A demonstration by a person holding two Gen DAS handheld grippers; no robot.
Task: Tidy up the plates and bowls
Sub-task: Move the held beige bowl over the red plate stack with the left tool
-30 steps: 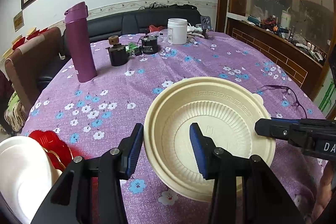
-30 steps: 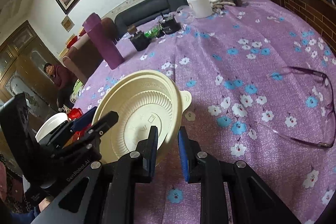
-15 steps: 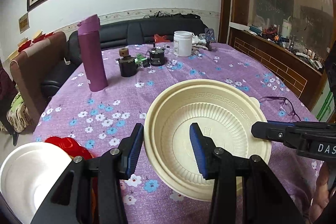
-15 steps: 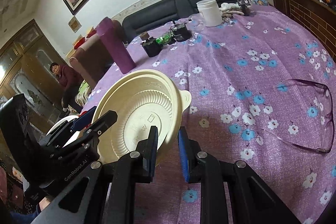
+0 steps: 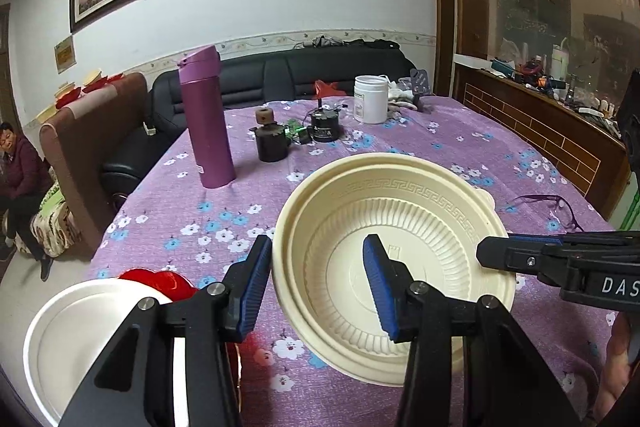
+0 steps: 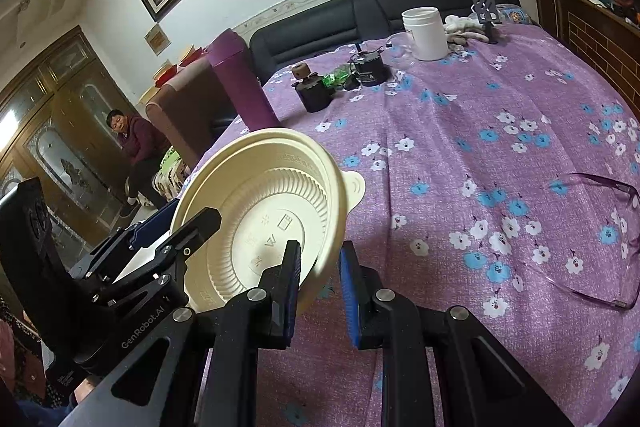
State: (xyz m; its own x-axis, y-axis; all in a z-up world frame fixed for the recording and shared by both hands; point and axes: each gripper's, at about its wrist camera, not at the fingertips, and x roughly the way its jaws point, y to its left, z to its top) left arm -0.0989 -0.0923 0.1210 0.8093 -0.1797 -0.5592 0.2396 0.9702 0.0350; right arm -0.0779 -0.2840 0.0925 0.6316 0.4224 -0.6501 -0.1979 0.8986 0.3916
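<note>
Both tongs grip 1 cream bowl (image 5: 400, 259) by opposite edges. Left tongs (image 5: 316, 291) stand at a middling width, 1 blue pad outside the wall and 1 inside the well, closed on the near-left rim. Right tongs (image 6: 318, 291) are narrow, pinching the thin rim on the other side; in the left view their black tip overlaps the bowl's right edge.

The bowl is held above the purple flowered cloth (image 6: 480, 155), tilted so its open face turns toward the left camera, and it appears clear of the table. It looks like 2 nested pieces, since a second rim line runs just inside the outer one, though I cannot tell for sure. It is pale plastic with fine radial ribs round the well, a key-pattern band under the rim, moulded marks on the flat centre and a small tab (image 6: 356, 187) on 1 side.

Carrying seems the step in hand, probably toward the white bowl (image 5: 92, 339) and red dish (image 5: 160, 281) at the table's near-left edge. To do it well, move both hands together at 1 pace, so the thin plastic neither twists nor slips from the narrow right pinch. Level it before lowering, centre it over the stack, set it down, then release 1 side at a time.
</note>
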